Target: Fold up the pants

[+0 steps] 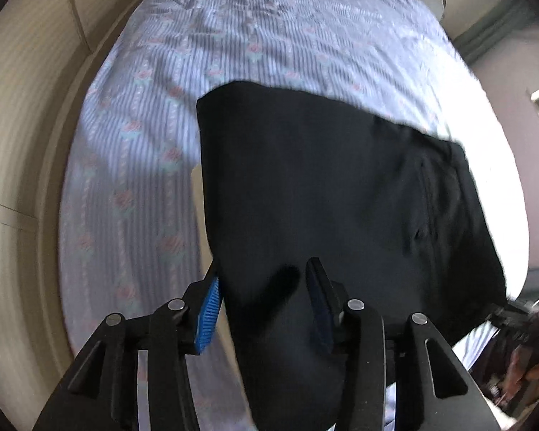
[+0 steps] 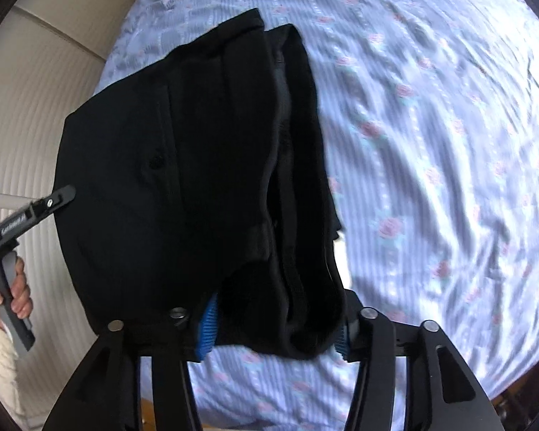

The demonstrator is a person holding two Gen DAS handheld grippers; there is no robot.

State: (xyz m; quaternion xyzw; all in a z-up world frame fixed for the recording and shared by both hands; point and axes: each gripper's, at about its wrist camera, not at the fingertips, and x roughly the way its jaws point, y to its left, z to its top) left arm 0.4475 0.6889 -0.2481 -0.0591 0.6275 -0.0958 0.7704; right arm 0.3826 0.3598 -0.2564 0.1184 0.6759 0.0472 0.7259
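L gripper [image 1: 262, 309] jaws standing apart, black pants [image 1: 323, 197] sitting btwn pads, not pinched | R gripper [image 2: 276, 327] likewise spread round waist end | pants lying folded on striped bedsheet [image 1: 133, 136] | R view only: hand [image 2: 16, 287] gripping L handle | motion blur smearing edges

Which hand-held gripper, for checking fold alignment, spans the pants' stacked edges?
The right hand-held gripper: stacked pants edges lie between its fingers; the left hand-held gripper spans smooth cloth.
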